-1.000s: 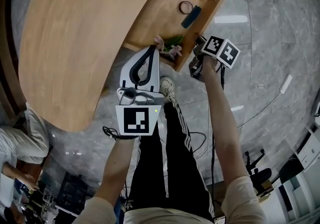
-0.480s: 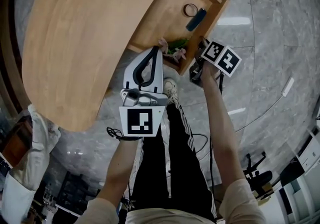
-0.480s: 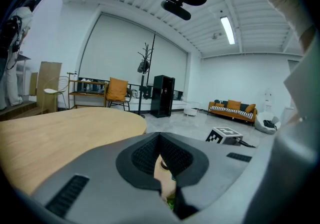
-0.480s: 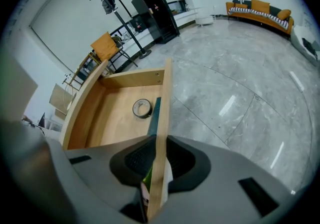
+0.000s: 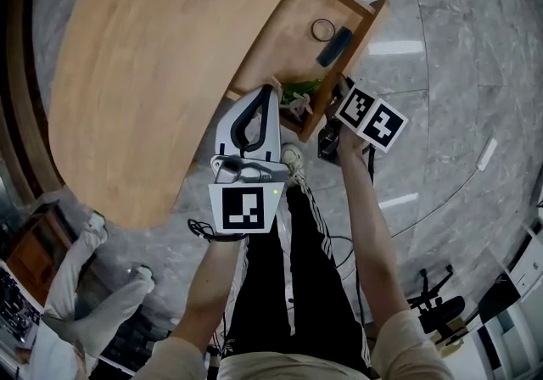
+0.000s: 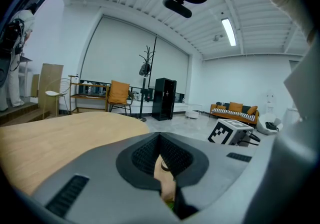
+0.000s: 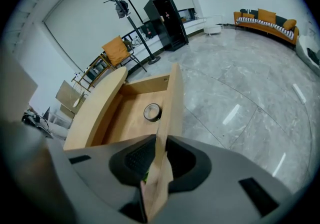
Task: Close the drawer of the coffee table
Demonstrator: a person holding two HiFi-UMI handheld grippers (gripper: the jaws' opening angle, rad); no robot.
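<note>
The round wooden coffee table has its drawer pulled out at the upper right. In it lie a tape roll, a dark blue object and a pink and green flower piece. My right gripper straddles the drawer's front panel; the board sits between the pads and touches them, and the jaws are opening slightly. The left gripper is shut with nothing in it, its tips at the drawer's near corner. In the right gripper view the tape roll shows beyond the right gripper.
My legs and a shoe stand on the marble floor just below the drawer. Someone in white is at the lower left beside the table. Cables trail on the floor. A coat stand and a black cabinet stand far off.
Both grippers have come up and slid a little toward me in the head view. The drawer stays open. The person in white at the lower left has shifted.
</note>
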